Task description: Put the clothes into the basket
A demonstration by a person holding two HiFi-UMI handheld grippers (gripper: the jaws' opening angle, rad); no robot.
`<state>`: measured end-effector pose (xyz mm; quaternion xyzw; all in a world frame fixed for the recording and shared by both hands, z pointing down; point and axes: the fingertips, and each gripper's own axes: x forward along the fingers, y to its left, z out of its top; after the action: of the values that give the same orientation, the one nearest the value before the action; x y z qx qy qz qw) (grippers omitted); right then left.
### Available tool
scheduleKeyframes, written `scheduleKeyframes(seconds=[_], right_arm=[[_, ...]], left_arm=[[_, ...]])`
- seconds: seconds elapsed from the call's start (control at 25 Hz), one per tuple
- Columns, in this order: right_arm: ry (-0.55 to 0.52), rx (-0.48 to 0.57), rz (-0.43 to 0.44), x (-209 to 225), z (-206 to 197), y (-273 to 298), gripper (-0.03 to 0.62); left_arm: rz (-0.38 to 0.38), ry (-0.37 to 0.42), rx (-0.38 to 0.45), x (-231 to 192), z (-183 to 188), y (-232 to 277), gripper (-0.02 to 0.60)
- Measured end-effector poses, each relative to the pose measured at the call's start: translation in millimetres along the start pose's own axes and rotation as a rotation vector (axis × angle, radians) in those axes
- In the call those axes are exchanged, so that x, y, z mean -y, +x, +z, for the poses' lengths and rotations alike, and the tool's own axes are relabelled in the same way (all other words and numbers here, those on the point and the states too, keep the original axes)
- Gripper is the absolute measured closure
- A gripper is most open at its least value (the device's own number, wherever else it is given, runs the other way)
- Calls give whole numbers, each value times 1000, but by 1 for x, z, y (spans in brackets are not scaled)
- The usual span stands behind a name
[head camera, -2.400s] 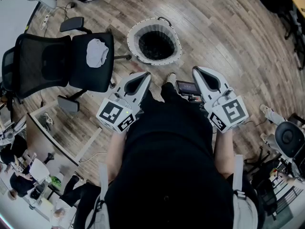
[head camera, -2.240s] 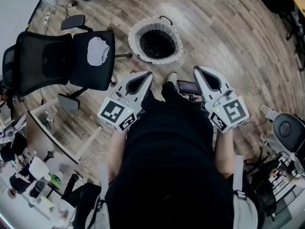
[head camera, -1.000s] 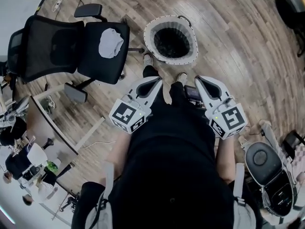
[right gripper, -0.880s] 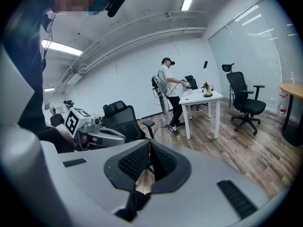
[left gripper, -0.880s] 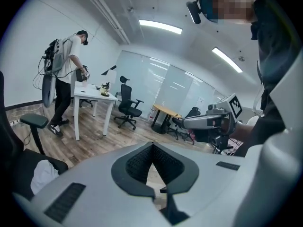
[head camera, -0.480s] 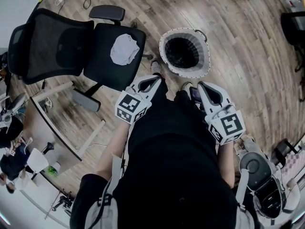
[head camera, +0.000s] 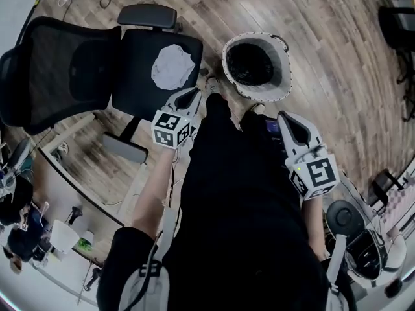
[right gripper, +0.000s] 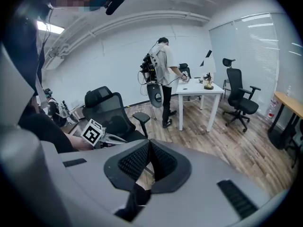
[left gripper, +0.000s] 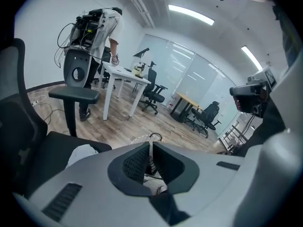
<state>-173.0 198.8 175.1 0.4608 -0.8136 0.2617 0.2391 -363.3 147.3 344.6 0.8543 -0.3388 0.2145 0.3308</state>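
Clothes: white garment (head camera: pixel 172 67) lay crumpled on chair seat (head camera: pixel 139 57), basket (head camera: pixel 280 93) just beside | jaws: we held left gripper (head camera: pixel 192 94) and right gripper (head camera: pixel 285 119) closed, empty | handling: we judged it light, soft; pinch a raised fold.

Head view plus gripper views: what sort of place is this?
Probably an open-plan office or lab: a black swivel chair on a wood-plank floor, a white desk with another office chair beside it, and glass partitions.
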Motion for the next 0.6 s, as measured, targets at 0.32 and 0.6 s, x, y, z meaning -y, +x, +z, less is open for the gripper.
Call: scheduleKeyframes(seconds=[0.32,0.6], right_arm=[[75,-71,-89,11,-3,17,577],[119,-118,-126,12,-1,28,577]], left_arm=[[33,-52,-101,-80,-27,16,466],[84,-50,-193,-129,-53,36,401]])
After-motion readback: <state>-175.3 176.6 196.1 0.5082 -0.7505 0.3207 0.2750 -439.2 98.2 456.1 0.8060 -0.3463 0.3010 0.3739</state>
